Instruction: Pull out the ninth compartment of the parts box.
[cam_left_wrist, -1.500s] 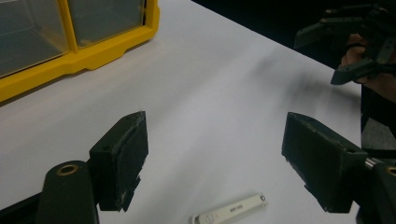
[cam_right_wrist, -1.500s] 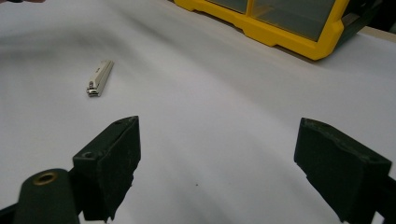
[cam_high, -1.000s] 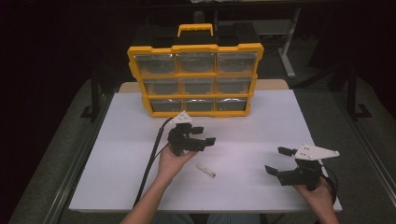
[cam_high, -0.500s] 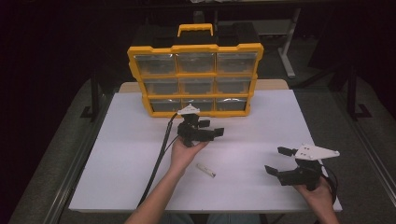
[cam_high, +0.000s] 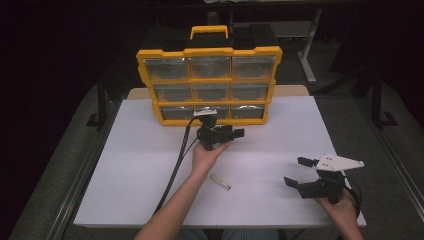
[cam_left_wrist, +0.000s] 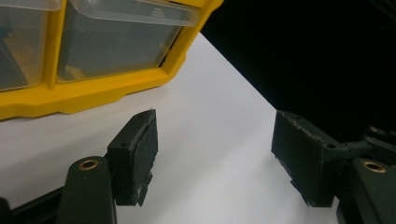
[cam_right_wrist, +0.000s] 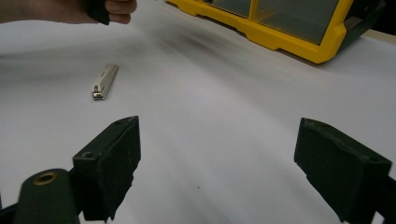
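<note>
A: Where is the left gripper (cam_high: 235, 133) right now?

B: Up at twelve o'clock on the white table (cam_high: 280, 135), just in front of the bottom row of the yellow drawer organizer (cam_high: 209, 85). Its jaws stand wide apart with nothing between them, and the left gripper view looks past them to the lower right drawer (cam_left_wrist: 116, 42) at about eleven o'clock, near but not touching.

A: And the right gripper (cam_high: 299, 172)?

B: Down at four o'clock on the table, also spread wide and holding nothing. A small pale stick-like part with a metal end (cam_high: 220, 181) lies loose at six o'clock, between the two hands and well apart from both.

A: How would that drawer handle, do you think?

B: I judge it as thin, clear, stiff plastic: light, smooth and a bit slippery. Its contents are too blurred to tell, so its weight is a guess. The overhanging lip along its top front edge looks like the place to pinch or hook, pulling straight out. The cabinet is likely light too, so it may slide towards the person unless steadied.
</note>
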